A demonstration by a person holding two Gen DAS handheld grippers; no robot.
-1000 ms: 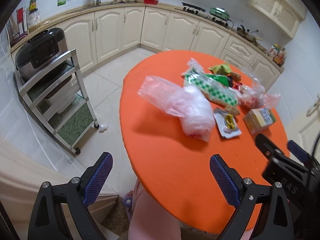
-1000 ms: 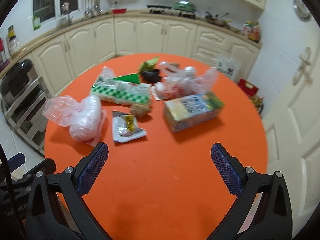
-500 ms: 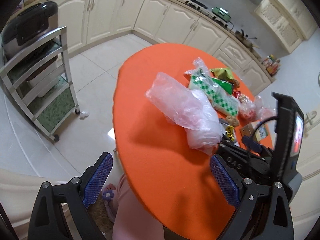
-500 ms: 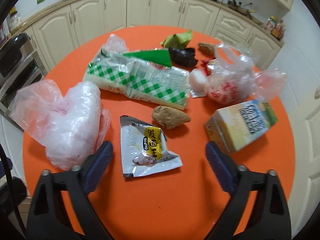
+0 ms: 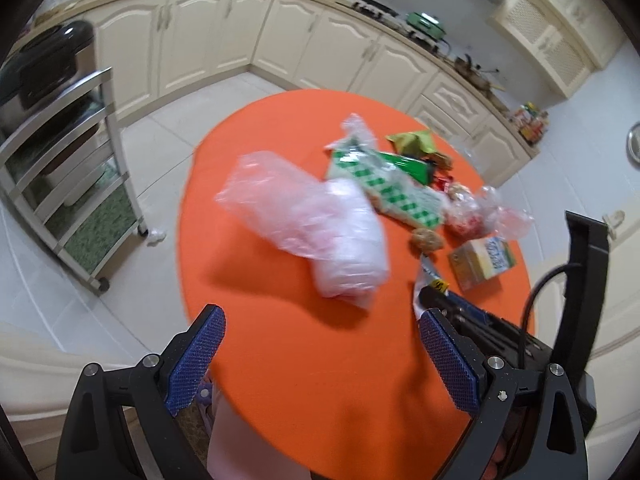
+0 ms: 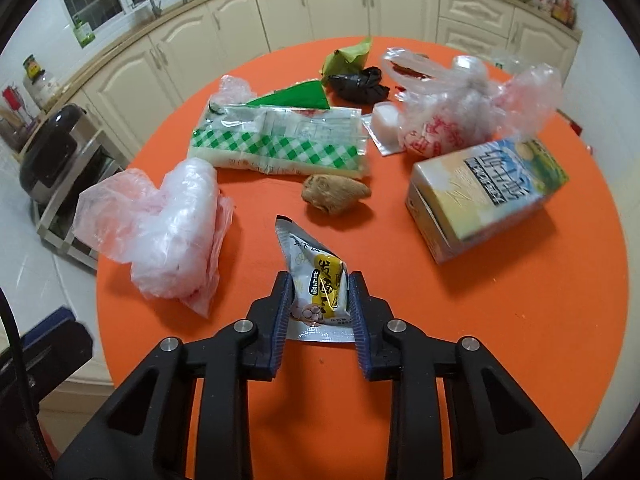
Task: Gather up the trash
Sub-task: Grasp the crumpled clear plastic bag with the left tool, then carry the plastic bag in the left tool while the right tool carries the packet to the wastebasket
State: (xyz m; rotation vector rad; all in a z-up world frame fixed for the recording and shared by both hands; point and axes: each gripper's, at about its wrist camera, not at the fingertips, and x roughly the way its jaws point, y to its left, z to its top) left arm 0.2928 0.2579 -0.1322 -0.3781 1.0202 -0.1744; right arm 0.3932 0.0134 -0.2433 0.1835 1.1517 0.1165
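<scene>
Right claw (image 6: 319, 300) low at 6 o'clock of the right wrist view, jaws closing on the sachet (image 6: 316, 280); both pads already touch its sides and the foil has buckled up between them; far tip lifted, near seam flat on the orange bench (image 6: 480, 340). Sachet is light, thin, crinkly film; slippery, collapses under pressure; best taken across the puffed middle, as now, not by the flat seam. Yellow label with Chinese characters; too small and creased to read.

Left claw (image 5: 320, 356) wide apart, nothing between the pads; hangs over the near bench edge; pink sleeve or leg below at 6 o'clock.

Next out, at 9 o'clock of the right view: clear bag (image 6: 160, 224), crumpled, soft, near weightless; take a bunched fold. At 12, just beyond the sachet: brown lump (image 6: 334, 194), firm-looking, irregular; what it is I cannot tell. At 2 o'clock: carton (image 6: 488, 196) on its side, stiff, light if empty; grip across the narrow faces; large Chinese print, blue and green, not legible to me.

Further, 11 to 12 o'clock: checked wrapper (image 6: 280, 144), long, flat, green-and-white; floppy, pinch an edge. At 1 o'clock: knotted bag (image 6: 460, 116) with red print. Farthest: black wad (image 6: 360, 84), green wrapper (image 6: 348, 56). No bin in sight.
</scene>
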